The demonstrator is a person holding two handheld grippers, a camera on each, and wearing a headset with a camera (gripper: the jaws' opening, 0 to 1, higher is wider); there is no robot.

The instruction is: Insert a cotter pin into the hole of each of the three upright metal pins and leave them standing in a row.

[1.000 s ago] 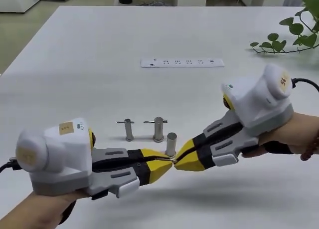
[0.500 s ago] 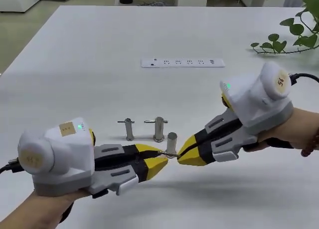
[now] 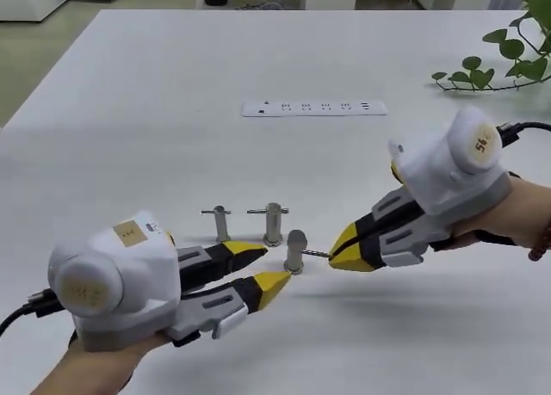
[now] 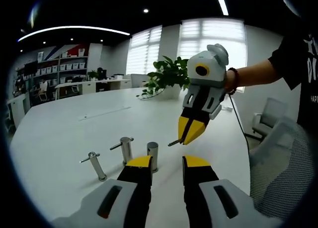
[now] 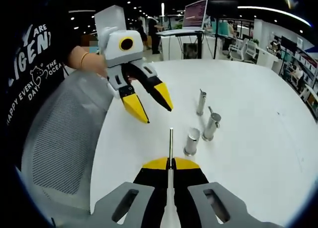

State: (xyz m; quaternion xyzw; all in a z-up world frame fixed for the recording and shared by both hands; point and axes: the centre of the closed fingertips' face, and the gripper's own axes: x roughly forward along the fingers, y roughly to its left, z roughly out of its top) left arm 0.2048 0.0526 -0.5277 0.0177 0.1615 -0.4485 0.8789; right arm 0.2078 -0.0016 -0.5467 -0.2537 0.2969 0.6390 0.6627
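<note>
Head view: your right tongs (image 3: 334,257) pinch a cotter pin (image 3: 316,253); its tip is just beside the bare third pin (image 3: 295,250), at that pin's 3 o'clock.
Left gripper view: your left tongs (image 4: 167,162) are spread, holding nothing.
Right gripper view: two fitted pins (image 5: 212,126) stand upright on the tabletop (image 5: 248,114), at 1 o'clock.

White power strip (image 3: 314,108) lay flat on the white table (image 3: 155,85), well apart from a leafy plant (image 3: 504,64) at its far right edge. Grey mesh chair (image 5: 64,133) stood beside the table.
</note>
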